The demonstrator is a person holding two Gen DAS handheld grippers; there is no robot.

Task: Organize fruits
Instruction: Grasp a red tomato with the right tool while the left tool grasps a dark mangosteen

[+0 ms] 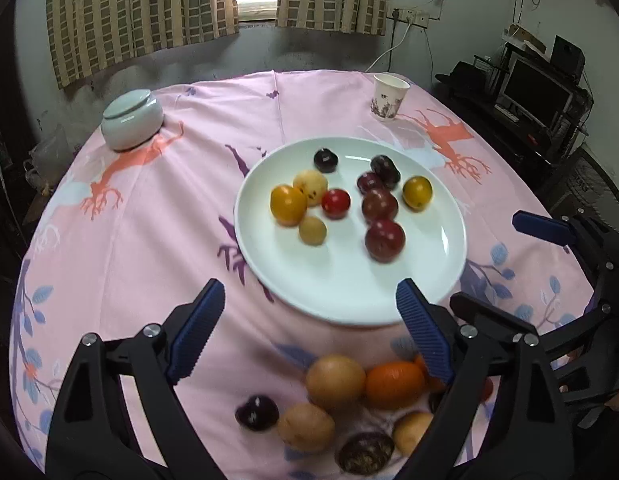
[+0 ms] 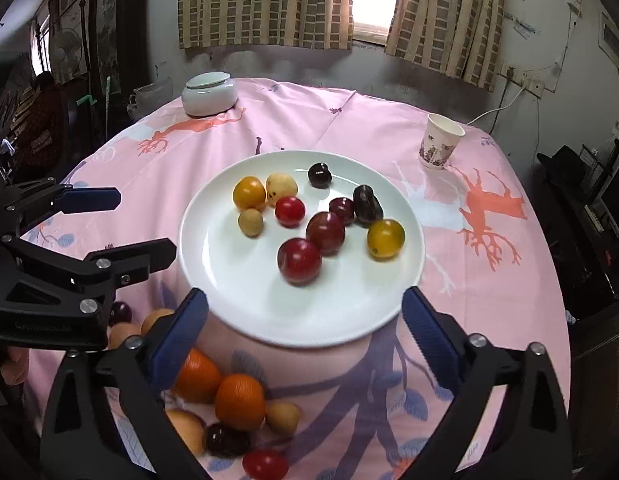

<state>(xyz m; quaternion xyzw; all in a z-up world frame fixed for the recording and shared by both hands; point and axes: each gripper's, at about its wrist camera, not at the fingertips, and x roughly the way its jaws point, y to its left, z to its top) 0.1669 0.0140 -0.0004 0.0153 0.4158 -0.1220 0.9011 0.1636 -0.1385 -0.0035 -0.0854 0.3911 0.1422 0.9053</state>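
A white plate (image 1: 341, 300) (image 2: 237, 280) sits on the pink tablecloth and holds several small fruits: yellow, tan, red and dark purple ones. A loose pile of fruits lies on the cloth in front of the plate, with a tan fruit (image 1: 335, 382), an orange one (image 1: 394, 385) (image 2: 239, 401) and a dark one (image 1: 256, 412). My left gripper (image 1: 309, 328) is open and empty above this pile. My right gripper (image 2: 305, 340) is open and empty over the plate's near rim. Each gripper shows in the other's view, the left one (image 2: 117, 224) and the right one (image 1: 493, 264).
A pale lidded bowl (image 1: 131, 120) (image 2: 208, 94) stands at the far left of the table. A paper cup (image 1: 388, 97) (image 2: 441, 146) stands at the far right. Curtains and a wall lie behind. Shelves with a monitor (image 1: 537, 92) stand to the right.
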